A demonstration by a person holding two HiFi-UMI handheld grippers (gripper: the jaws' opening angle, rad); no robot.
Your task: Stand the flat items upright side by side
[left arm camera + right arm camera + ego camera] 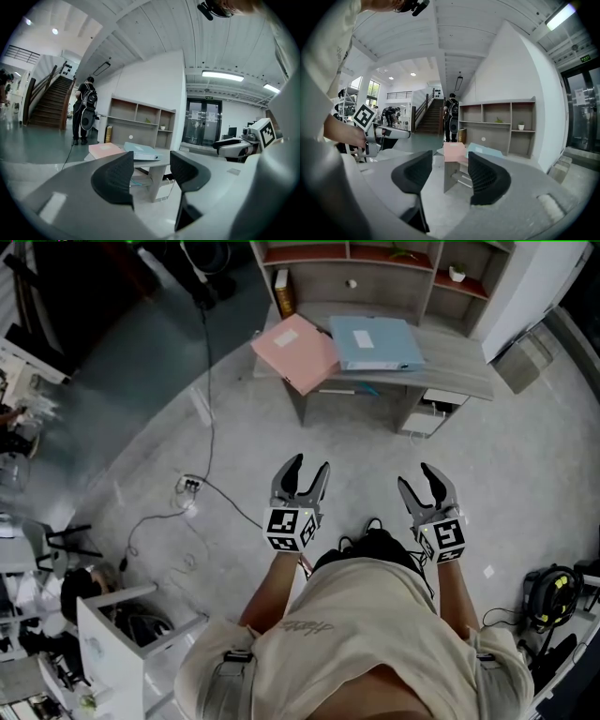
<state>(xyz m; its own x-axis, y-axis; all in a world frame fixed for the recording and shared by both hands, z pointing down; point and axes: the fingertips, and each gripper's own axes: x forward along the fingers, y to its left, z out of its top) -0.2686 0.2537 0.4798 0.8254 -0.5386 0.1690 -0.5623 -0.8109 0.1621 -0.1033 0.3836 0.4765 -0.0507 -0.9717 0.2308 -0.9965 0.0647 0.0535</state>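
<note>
Ahead of the left gripper (310, 463) and the right gripper (414, 474), each with its jaws apart, bare floor (375, 451) runs open up to the desk (459, 376), so a straight way forward is free. On the desk top a pink folder (295, 352) lies flat ahead of the left gripper, jutting over the front edge. A blue binder (375, 341) lies flat just beside it, ahead and between the two grippers. The strip of desk top ahead of the right gripper is bare. Behind both, a shelf unit (394, 273) closes the back. Under the desk, ahead of the right gripper, a drawer unit (431, 413) fills the gap. A cable (230, 495) trails on the floor left of the left gripper.
</note>
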